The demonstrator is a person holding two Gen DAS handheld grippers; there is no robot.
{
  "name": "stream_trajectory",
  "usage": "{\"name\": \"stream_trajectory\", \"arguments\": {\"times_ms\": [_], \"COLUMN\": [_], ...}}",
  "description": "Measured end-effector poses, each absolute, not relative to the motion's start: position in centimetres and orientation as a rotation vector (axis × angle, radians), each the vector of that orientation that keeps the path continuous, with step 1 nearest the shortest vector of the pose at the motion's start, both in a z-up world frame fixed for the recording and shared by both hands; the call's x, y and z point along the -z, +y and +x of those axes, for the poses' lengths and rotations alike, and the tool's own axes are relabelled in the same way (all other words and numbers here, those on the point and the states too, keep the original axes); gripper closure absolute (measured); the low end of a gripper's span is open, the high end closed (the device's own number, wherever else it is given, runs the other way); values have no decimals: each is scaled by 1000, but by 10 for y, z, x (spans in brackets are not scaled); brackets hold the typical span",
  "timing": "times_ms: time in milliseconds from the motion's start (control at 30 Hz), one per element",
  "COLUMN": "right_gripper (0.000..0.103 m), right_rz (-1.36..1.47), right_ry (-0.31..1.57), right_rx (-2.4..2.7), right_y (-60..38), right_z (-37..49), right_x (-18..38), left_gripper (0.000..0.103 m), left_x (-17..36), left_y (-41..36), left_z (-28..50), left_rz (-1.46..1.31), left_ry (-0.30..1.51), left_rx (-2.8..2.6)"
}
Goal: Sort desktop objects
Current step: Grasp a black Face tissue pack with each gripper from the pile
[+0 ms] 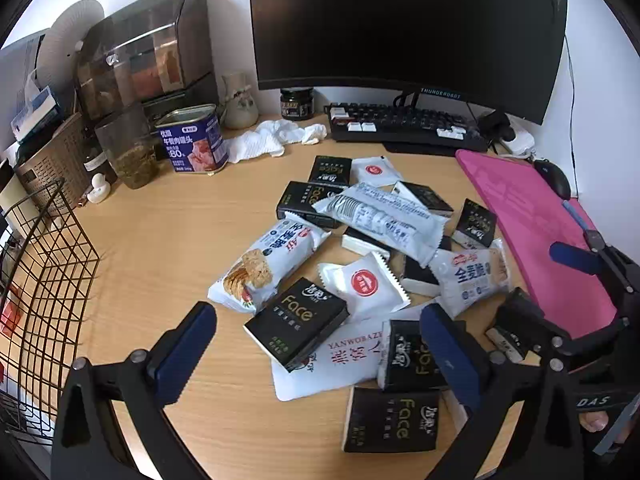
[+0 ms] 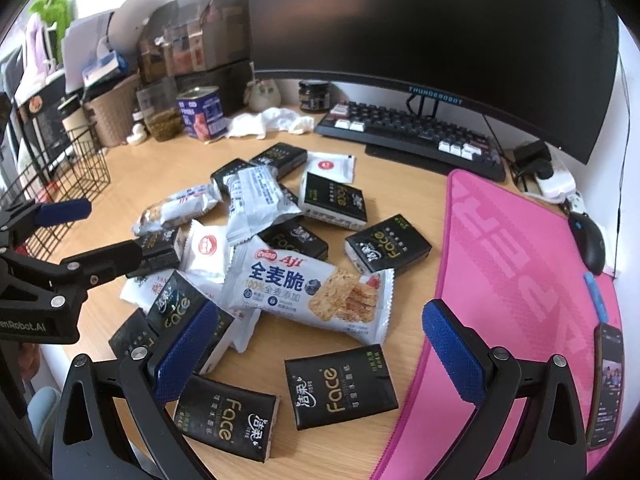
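Snack and tissue packs (image 1: 360,280) overlapping, lower ones half-hidden | left gripper (image 1: 316,356) released | right gripper (image 2: 320,348) released

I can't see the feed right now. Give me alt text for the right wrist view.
The right gripper, jaws wide open and empty, hovers over a pile of black Face tissue packs and white snack packets on a wooden desk. A pink mat lies to the right, with a keyboard and monitor behind.

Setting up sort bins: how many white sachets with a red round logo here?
2: far sachet at the pile's edge nearest the keyboard; near sachet mid-pile beside a Face pack. Others may be buried.
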State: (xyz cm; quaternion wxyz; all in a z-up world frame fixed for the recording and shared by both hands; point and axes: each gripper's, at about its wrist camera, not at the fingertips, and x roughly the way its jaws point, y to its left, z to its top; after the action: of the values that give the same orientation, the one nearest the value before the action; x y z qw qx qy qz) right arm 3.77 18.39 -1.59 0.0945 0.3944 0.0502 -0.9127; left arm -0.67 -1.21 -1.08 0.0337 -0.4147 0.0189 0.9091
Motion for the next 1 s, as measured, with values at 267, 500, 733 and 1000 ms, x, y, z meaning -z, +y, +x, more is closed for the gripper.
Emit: {"name": "stream_trajectory", "arguments": {"times_ms": [267,500,733,1000], "right_gripper": [0,0,0,0], "right_rz": [1198,1247,1317,1334], "right_ry": [189,228,130,161], "right_rx": [2653,2556,2586,2568], "right_y": [176,166,211,216], "right_z": [37,38,52,72], "right_x": [26,40,38,48], "left_gripper": [2,2,2,8], "left_x": [26,36,35,52], "left_y": [-15,-26,-2,26], "left_z": [-13,-6,32,37], "left_rz": [-1351,-1420,-1451,-1465], "left_ry": [49,28,138,126], "left_rx": [-2752,-2728,-2645,-2563]}}
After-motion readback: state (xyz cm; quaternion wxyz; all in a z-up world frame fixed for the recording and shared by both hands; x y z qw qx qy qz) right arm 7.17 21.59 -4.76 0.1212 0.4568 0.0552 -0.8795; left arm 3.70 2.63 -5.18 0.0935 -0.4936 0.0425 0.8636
